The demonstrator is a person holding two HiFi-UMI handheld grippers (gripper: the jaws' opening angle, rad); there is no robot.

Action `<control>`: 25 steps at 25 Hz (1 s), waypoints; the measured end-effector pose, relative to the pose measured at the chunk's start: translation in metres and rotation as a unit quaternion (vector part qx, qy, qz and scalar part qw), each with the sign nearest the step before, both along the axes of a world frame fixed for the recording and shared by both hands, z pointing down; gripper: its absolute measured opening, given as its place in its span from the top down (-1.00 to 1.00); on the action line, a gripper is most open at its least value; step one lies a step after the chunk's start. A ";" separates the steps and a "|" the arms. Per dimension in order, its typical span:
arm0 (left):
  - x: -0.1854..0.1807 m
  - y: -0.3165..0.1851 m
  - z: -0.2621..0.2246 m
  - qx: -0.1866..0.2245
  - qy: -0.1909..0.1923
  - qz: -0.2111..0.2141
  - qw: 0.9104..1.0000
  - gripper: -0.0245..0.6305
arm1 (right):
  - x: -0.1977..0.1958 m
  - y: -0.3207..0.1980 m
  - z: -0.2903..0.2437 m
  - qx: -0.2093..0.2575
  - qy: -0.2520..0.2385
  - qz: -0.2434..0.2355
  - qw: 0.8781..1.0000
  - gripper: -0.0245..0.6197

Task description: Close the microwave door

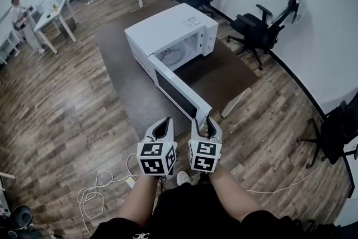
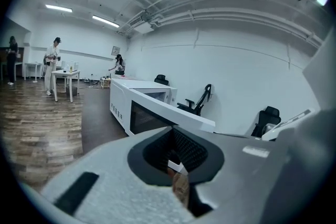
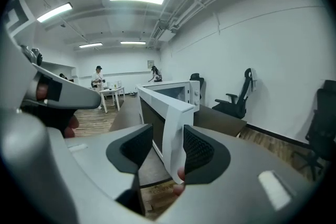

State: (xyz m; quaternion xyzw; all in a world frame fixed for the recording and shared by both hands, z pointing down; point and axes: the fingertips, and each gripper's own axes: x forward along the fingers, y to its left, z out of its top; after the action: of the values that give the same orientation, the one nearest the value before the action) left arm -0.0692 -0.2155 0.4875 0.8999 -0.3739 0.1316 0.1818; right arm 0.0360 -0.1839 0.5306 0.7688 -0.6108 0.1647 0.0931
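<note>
Two claws reach out side by side at the near end of the dark brown bench [image 1: 120,70]. On it sits the white microwave [image 1: 168,31], its door [image 1: 179,89] swung wide open toward the person. The right claw [image 1: 205,121] stands wide, with the door's free edge between its pads. In the right gripper view that edge lies close against the right-hand pad [image 3: 202,150], while the left-hand pad [image 3: 135,147] is clear of it. The left claw [image 1: 164,123] is just beside the right one, to the left of the door's end and not touching it. Its jaws are drawn together with nothing gripped. Black office chairs [image 1: 260,28] stand past the bench by the white wall, and a pale cable [image 1: 98,190] lies coiled on the wooden floor [image 1: 61,115] near the person's feet
</note>
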 end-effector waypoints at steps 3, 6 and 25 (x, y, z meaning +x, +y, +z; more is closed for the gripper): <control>-0.003 -0.008 0.003 -0.009 0.002 -0.006 1.000 0.92 | 0.002 -0.007 0.004 -0.001 0.001 0.001 1.000 0.37; -0.005 -0.017 0.007 -0.012 0.001 -0.016 1.000 0.92 | 0.006 -0.013 0.005 0.001 0.007 0.008 1.000 0.37; 0.050 -0.043 0.008 -0.007 0.002 -0.010 1.000 0.92 | 0.072 -0.044 0.007 -0.001 0.027 0.025 0.999 0.38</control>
State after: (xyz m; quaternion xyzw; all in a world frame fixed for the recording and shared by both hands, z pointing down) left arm -0.0197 -0.2588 0.4956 0.8951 -0.3815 0.1306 0.1903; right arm 0.1076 -0.2280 0.5376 0.7878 -0.5888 0.1462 0.1064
